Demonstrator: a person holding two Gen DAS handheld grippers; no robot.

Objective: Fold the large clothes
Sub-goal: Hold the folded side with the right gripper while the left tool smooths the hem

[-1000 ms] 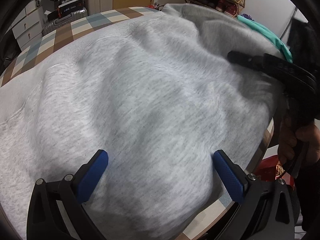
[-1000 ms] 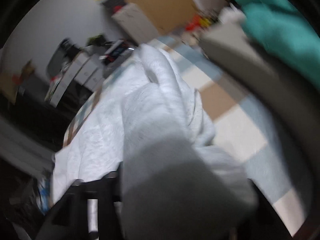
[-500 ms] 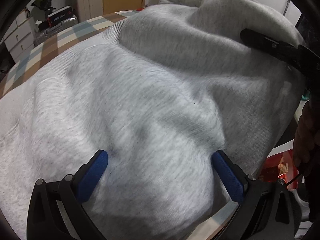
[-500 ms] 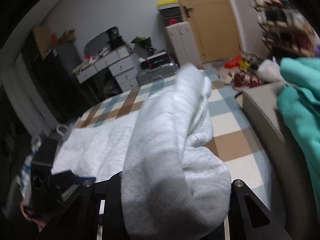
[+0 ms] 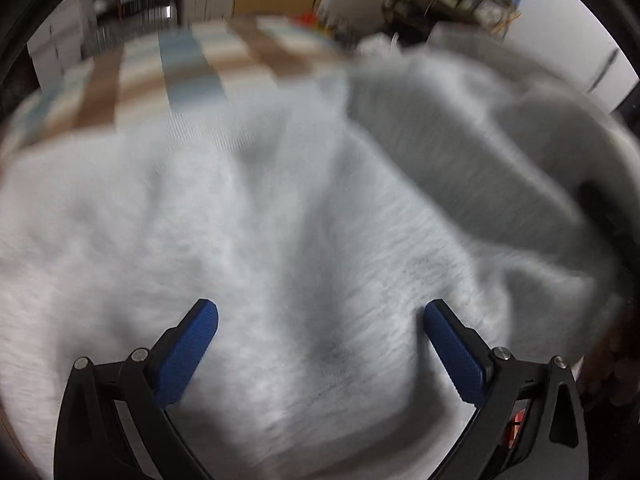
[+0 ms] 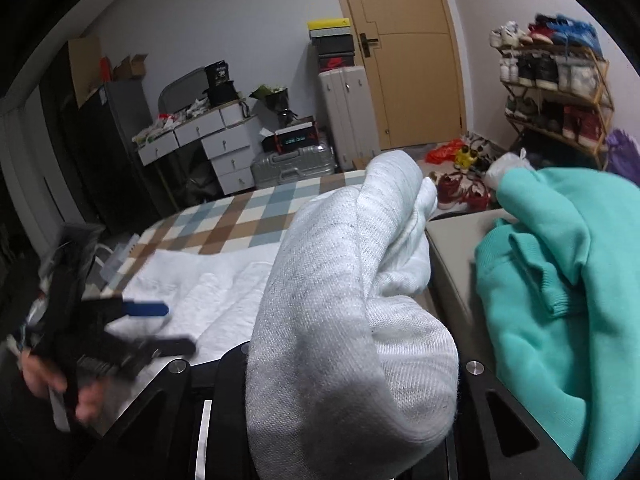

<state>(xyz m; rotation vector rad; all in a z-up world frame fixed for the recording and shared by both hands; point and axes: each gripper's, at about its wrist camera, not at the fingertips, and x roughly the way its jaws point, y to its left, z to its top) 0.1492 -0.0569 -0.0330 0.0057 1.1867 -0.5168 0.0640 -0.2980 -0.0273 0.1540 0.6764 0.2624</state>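
A large light-grey sweatshirt lies spread on a bed with a checked sheet. My left gripper hovers just over its middle, open, blue pads wide apart with nothing between them. In the right wrist view, my right gripper is shut on a bunched fold of the grey sweatshirt, lifted above the bed. The cloth drapes over the jaws and hides the fingertips. The left gripper shows blurred at the left, held by a hand. The raised fold stands at the right of the left wrist view.
A teal garment lies on a grey bench right of the bed. Behind the bed stand a silver suitcase, white drawers, a door and a shoe rack. Bare checked sheet shows at the far side.
The right gripper has risen and rolled upright, carrying the grey fold higher. The left gripper has slid across the sweatshirt, still open; more checked sheet shows at the far edge.
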